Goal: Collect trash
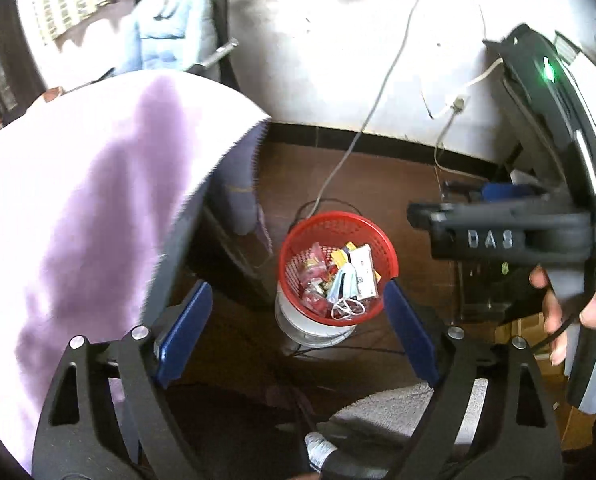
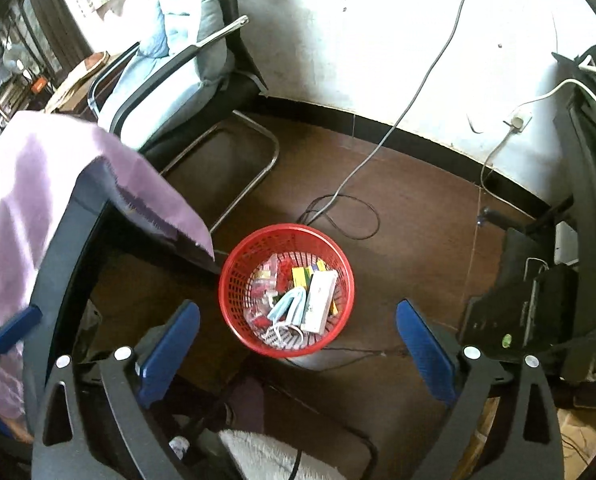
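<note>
A red mesh basket (image 1: 372,236) (image 2: 237,276) stands on the brown floor. It holds trash: a blue face mask (image 1: 344,284) (image 2: 287,306), a white box (image 1: 364,272) (image 2: 318,300), yellow packets (image 2: 300,276) and red wrappers (image 1: 314,268). My left gripper (image 1: 298,332) is open and empty, above and in front of the basket. My right gripper (image 2: 298,344) is open and empty, also above the basket. The right gripper's body (image 1: 510,236) shows in the left wrist view, held by a hand (image 1: 562,312).
A table with a purple cloth (image 1: 77,208) (image 2: 57,168) is at the left. A chair with a light blue cushion (image 2: 169,60) stands behind it. Cables (image 2: 346,208) lie on the floor near the basket. Dark equipment (image 2: 538,300) stands at the right.
</note>
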`<action>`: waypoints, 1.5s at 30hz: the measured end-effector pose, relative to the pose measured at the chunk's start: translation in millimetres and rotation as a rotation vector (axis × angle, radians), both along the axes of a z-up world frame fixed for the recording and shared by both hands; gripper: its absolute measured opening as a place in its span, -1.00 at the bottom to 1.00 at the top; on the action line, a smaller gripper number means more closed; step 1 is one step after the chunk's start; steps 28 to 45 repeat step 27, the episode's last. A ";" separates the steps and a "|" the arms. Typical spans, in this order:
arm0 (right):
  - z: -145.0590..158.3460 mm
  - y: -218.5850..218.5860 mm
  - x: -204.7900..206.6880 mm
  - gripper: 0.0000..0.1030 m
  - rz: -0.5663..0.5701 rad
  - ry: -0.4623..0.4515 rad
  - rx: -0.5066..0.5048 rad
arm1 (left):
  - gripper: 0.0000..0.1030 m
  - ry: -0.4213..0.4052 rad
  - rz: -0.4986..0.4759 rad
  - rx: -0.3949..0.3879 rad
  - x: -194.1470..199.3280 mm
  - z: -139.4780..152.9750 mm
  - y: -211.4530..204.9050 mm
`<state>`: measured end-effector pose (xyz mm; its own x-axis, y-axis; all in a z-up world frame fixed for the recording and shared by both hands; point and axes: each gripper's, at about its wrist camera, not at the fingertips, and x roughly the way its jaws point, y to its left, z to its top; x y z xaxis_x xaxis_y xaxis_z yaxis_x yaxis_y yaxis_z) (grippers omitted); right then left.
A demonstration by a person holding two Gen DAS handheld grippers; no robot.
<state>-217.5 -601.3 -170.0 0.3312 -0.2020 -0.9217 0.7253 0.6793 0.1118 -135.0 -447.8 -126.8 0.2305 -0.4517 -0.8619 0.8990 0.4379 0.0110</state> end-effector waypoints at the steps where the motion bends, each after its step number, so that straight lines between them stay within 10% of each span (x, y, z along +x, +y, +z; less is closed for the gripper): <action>1: 1.9 4.6 -1.1 0.88 0.003 0.008 -0.001 | 0.67 -0.002 0.010 -0.007 1.0 2.9 4.9; 45: 6.8 50.0 -8.6 0.88 0.056 0.082 -0.018 | 0.80 0.029 0.051 -0.013 -1.2 5.1 50.4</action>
